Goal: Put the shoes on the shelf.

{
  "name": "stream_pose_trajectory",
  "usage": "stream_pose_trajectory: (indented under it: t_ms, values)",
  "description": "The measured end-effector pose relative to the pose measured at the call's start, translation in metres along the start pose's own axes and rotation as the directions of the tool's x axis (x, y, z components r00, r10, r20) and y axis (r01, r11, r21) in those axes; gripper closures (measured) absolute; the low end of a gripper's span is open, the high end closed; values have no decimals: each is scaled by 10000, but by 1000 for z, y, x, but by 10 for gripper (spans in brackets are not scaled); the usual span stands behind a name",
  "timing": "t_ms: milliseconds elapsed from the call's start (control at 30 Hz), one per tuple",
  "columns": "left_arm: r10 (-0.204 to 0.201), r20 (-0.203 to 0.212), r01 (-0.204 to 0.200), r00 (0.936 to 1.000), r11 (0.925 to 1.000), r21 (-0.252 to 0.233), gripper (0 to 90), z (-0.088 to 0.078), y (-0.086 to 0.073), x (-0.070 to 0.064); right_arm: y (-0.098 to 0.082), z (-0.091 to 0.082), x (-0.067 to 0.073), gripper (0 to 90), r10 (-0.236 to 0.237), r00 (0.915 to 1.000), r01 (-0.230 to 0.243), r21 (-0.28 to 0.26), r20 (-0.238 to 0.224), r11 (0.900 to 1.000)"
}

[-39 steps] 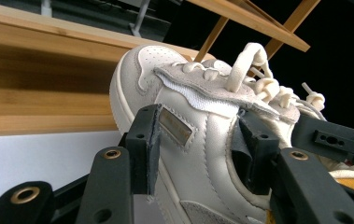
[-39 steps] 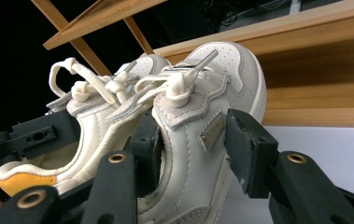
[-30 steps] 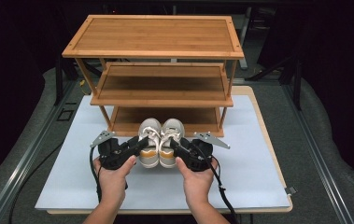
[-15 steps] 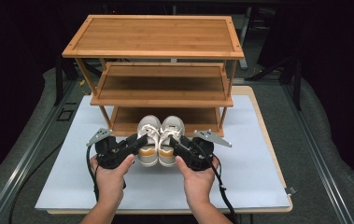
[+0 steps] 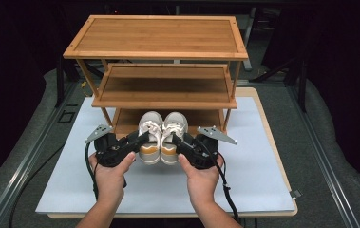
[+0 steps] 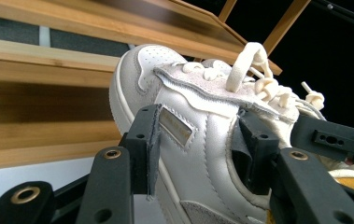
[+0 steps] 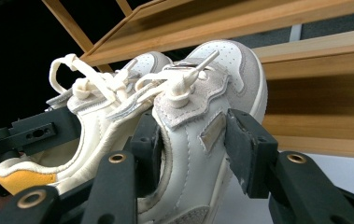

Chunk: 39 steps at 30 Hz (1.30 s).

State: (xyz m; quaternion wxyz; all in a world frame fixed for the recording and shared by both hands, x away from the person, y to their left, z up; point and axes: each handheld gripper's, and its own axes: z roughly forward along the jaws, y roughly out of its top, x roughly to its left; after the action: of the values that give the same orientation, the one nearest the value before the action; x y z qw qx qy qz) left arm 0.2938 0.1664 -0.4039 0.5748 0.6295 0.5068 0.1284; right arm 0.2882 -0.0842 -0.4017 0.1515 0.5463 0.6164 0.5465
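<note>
Two white sneakers with cream laces and orange heels sit side by side, toes toward the rack. My left gripper (image 5: 142, 140) is shut on the left sneaker (image 5: 150, 133), its pads (image 6: 149, 149) pressing both sides of the upper (image 6: 198, 112). My right gripper (image 5: 177, 141) is shut on the right sneaker (image 5: 174, 133), which is pinched below its tongue (image 7: 221, 70) between the pads (image 7: 247, 154). In the right gripper view the left sneaker (image 7: 95, 121) lies alongside. Both toes reach the front edge of the lowest shelf (image 5: 130, 116).
A three-tier bamboo shoe rack (image 5: 158, 47) stands at the back of a white mat (image 5: 253, 166) on the table. Its top and middle shelves (image 5: 168, 88) are bare. Rack legs (image 5: 227, 111) flank the sneakers. Dark floor surrounds the table.
Both hands have carried the sneakers slightly up and toward the rack's lowest shelf, the left one rising more. The grips look unchanged.
</note>
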Motion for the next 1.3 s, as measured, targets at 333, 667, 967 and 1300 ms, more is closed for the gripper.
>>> stream_pose_trajectory:
  t_ms: [333, 667, 967, 1300]
  values:
    - [111, 48, -110, 9999, 9998, -157, 560, -3, 13, -4, 12, -4, 5, 571, -31, 10000, 30, -180, -32, 9998]
    - [177, 65, -175, 9998, 9994, -303, 560, -1, 26, -5, 26, -3, 8, 571, -229, 9997, 229, -287, -7, 9993]
    - [162, 63, -159, 9998, 9992, -357, 560, 2, 34, -4, 35, 1, 9, 571, -239, 9997, 239, -321, 4, 9992]
    - [152, 50, -150, 9999, 9994, -310, 561, 11, 45, -3, 44, 7, 8, 571, -218, 9997, 221, -333, 96, 9992]
